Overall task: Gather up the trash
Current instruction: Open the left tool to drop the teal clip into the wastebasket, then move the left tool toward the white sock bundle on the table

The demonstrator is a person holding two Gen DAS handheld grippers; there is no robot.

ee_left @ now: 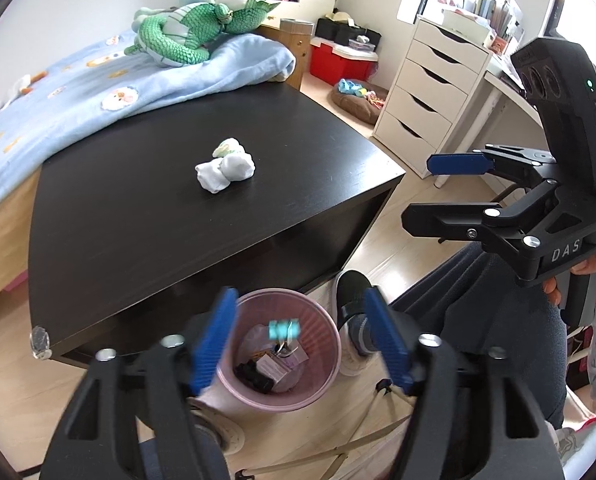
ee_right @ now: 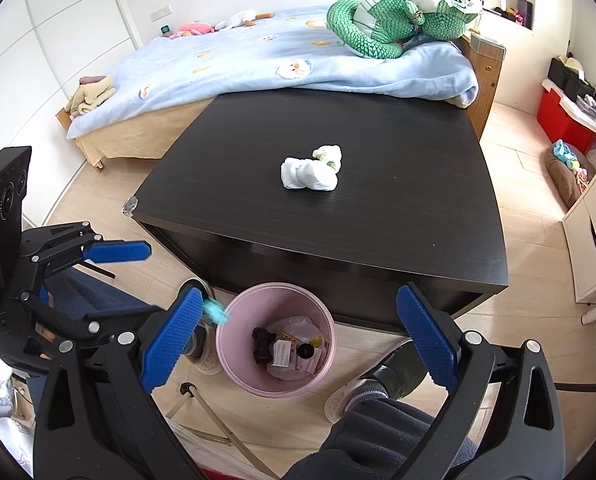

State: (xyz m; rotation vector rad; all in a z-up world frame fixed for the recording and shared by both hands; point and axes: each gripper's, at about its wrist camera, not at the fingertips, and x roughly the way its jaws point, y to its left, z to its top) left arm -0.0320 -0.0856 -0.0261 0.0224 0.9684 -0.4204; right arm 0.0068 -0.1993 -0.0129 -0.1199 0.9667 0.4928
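Observation:
A pink trash bin [ee_left: 333, 346] [ee_right: 223, 346] stands on the floor by the black table [ee_left: 138, 220] [ee_right: 398, 216], holding several scraps. My left gripper [ee_left: 300, 300] [ee_right: 138, 280] hangs over the bin, open. A small teal scrap [ee_left: 284, 329] [ee_right: 217, 313], blurred, is in the air between its blue pads [ee_left: 214, 340], touching neither. White crumpled tissue wads [ee_left: 226, 170] [ee_right: 310, 172] lie in the middle of the tabletop. My right gripper [ee_right: 300, 300] [ee_left: 418, 192] is open, with nothing between its fingers, beside the bin.
The person's legs and slippered feet [ee_left: 350, 308] [ee_right: 362, 392] flank the bin. A bed with a blue blanket [ee_right: 258, 60] and a green plush dragon [ee_right: 378, 24] lies behind the table. A white drawer unit [ee_left: 430, 96] and a red box [ee_left: 338, 64] stand at the right.

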